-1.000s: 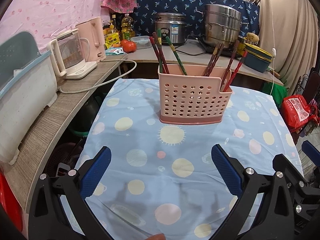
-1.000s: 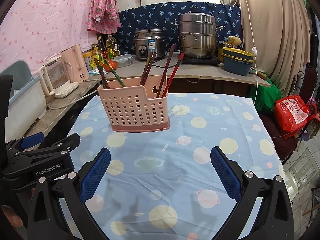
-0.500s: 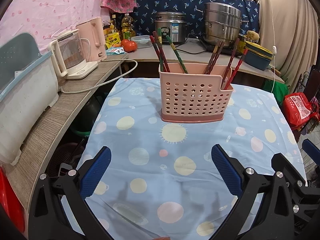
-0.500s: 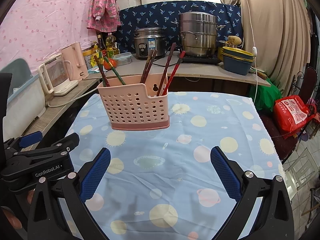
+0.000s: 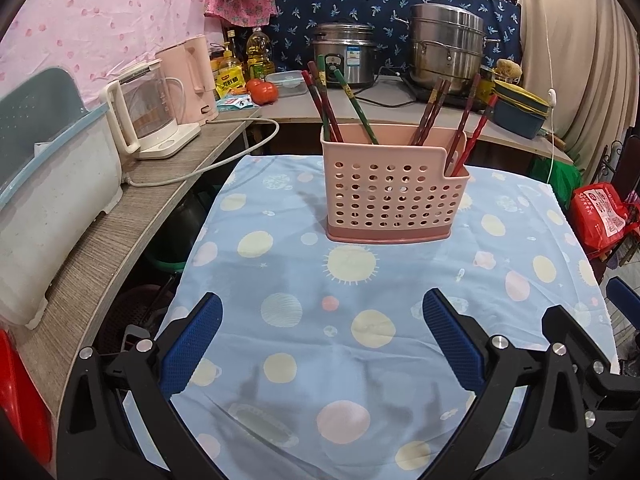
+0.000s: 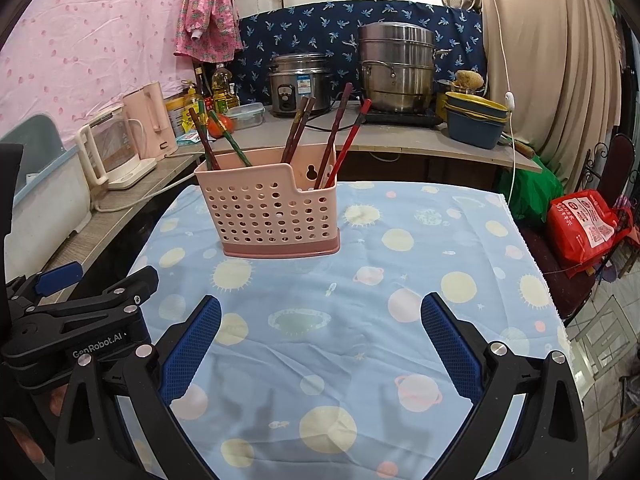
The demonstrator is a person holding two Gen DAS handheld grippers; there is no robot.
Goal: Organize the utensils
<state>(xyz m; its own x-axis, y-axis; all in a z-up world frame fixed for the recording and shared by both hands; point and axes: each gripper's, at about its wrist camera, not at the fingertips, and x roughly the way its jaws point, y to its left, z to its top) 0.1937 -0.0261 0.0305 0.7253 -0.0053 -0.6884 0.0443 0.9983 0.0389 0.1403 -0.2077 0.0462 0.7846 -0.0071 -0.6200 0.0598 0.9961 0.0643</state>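
A pink perforated utensil holder (image 5: 394,188) stands upright on the blue planet-print tablecloth (image 5: 352,360); it also shows in the right wrist view (image 6: 272,208). Several red, brown and green chopsticks (image 5: 348,106) lean in its compartments, and they also show in the right wrist view (image 6: 340,136). My left gripper (image 5: 320,340) is open and empty, well short of the holder. My right gripper (image 6: 320,340) is open and empty, also short of it. The left gripper's body shows in the right wrist view (image 6: 80,320) at the lower left.
A wooden counter (image 5: 100,248) runs along the left with a white bin (image 5: 44,200), a glass kettle (image 5: 148,116) and a pink kettle (image 5: 196,80). A rice cooker (image 5: 346,54) and steel steamer pot (image 5: 448,48) stand behind. A red bag (image 6: 584,228) sits right.
Both grippers have pulled back and risen slightly, so the holder looks a little farther off. The thin object at the bottom edge of the left wrist view is gone from sight. Jaws unchanged.
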